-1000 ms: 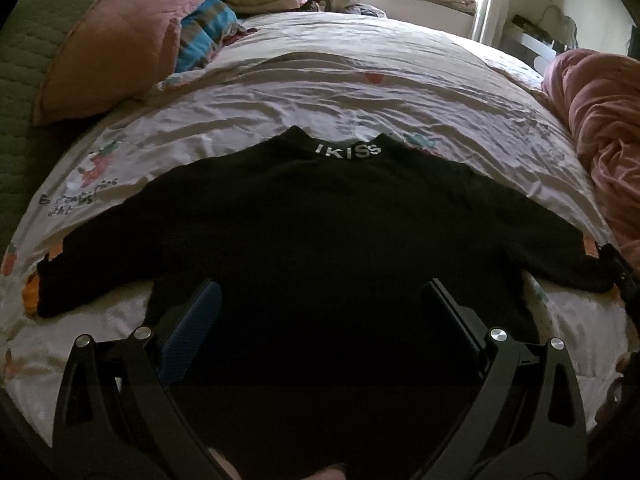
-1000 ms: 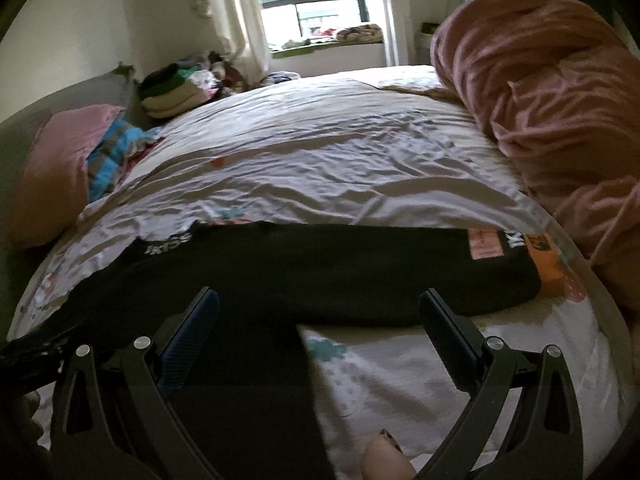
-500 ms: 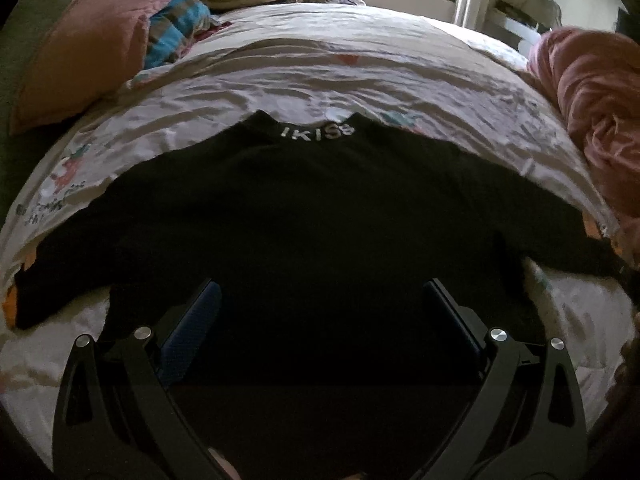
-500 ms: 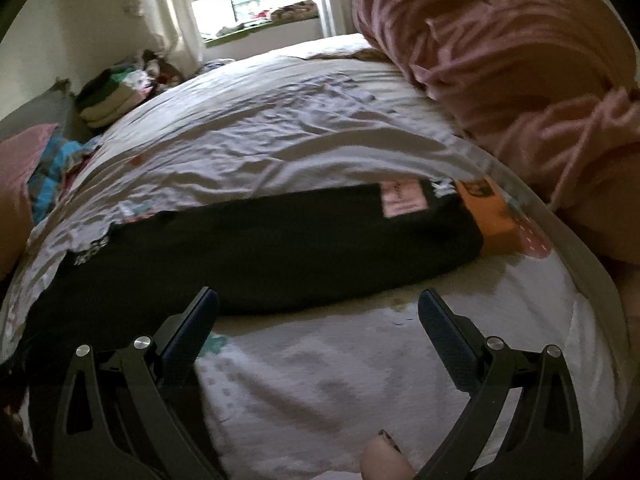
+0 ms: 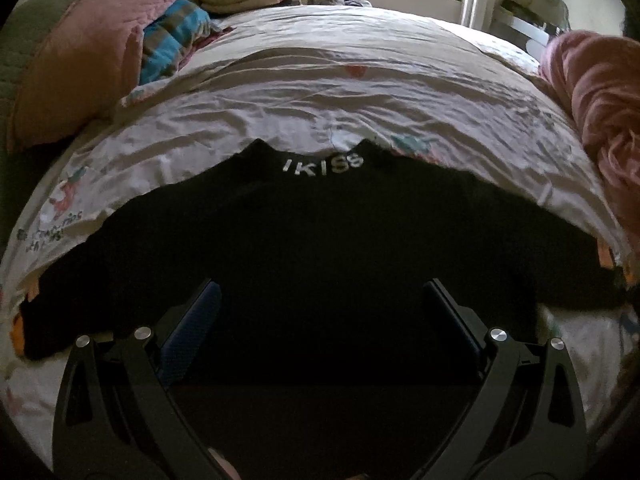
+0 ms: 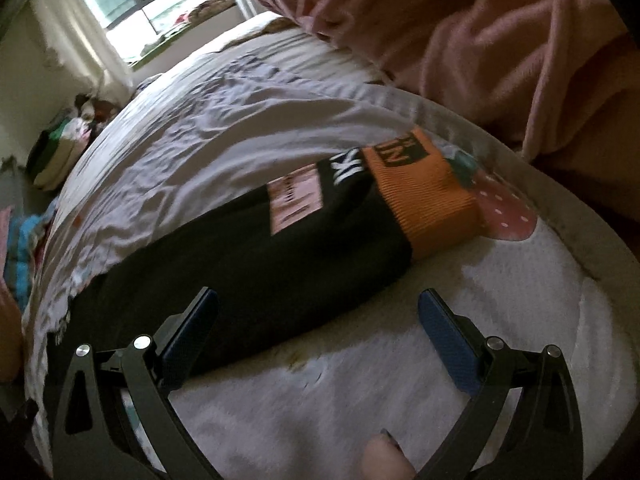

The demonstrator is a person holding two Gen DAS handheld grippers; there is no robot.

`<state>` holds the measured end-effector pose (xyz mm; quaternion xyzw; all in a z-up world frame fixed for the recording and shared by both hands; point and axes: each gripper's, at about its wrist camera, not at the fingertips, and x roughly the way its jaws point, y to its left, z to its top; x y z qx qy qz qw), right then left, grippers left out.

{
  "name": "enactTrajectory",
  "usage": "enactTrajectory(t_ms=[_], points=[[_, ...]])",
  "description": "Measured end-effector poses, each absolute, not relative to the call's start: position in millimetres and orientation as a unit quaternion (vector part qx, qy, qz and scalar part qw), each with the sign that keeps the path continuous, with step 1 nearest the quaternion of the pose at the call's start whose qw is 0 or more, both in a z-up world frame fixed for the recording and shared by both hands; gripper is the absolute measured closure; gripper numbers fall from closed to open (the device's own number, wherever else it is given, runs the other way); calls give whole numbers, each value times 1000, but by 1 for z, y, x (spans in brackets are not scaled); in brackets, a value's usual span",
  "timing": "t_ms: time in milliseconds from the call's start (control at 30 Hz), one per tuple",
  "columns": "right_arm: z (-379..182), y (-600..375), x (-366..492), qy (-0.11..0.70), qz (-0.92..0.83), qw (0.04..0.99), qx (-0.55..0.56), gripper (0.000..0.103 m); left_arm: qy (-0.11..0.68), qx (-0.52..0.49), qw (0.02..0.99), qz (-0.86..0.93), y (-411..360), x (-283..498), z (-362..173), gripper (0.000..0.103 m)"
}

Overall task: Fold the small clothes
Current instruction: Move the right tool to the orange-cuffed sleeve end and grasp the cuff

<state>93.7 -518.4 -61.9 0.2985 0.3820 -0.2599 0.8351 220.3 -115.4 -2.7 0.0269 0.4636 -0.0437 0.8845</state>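
Sweater (image 5: 320,248), small and black, is lying flat and face-down or face-up (I cannot tell which) on the bed (image 5: 340,92), its collar pointing away from the person and both sleeves stretching straight out to the sides. Left claw (image 5: 320,308) is hovering over the lower middle of the body, its jaws spread wide and gripping nothing. Right claw (image 6: 318,316) is likewise gaping and empty, and it is facing the right sleeve (image 6: 256,280), whose long axis is running from the claw's near left up and away to the right, ending in an orange cuff (image 6: 424,200) beside the pink blanket (image 6: 480,40). One finger is sitting over the sleeve's dark cloth while the other is hanging above bare sheet, so the sleeve's lower edge is passing between them. Judging by this, the right hand is the nearer one to that sleeve, and the likely first fold is bringing it inward across the body; the cuff is lying well ahead of the claw, so a reach forward along the sleeve looks needed.
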Motion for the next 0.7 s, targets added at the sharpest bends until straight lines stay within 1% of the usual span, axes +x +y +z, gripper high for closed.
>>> enactTrajectory(t_ms=[100,167,200,233,267,300,333,367,400,433,467,533,567,633,700], points=[[-70,-530,98,380,-264,827,321,4,453,7,890,-54,-116,226,-1,9],[-71,-536,101,367,-274,827,326,7,451,15,891,-49,-118,230,-6,9],[-71,-539,104,360,-276,828,330,10,454,20,890,-47,-118,233,-9,9],[-72,-542,106,355,-278,827,335,15,455,24,889,-46,-117,235,-15,9],[-72,-545,108,348,-279,827,341,17,457,23,888,-44,-116,236,-18,9],[-73,-549,109,339,-279,828,348,21,458,22,888,-44,-114,238,-21,9],[-74,-552,110,333,-282,828,352,29,458,19,888,-43,-111,239,-26,9],[-74,-554,110,328,-284,828,355,33,460,19,887,-45,-109,239,-28,9],[-73,-555,110,323,-285,830,354,45,460,20,886,-49,-108,239,-30,9],[-71,-554,111,319,-289,835,343,61,460,20,886,-53,-105,239,-33,9],[-70,-554,111,317,-291,837,338,67,459,20,887,-57,-103,239,-34,9],[-64,-550,110,306,-285,845,333,85,460,12,886,-65,-95,239,-38,9],[-58,-546,109,298,-279,852,328,88,463,5,883,-71,-90,240,-39,9],[-48,-537,108,286,-275,863,311,90,468,-1,881,-75,-84,241,-42,9],[-33,-521,109,272,-262,880,287,90,463,1,884,-70,-75,240,-42,9]])
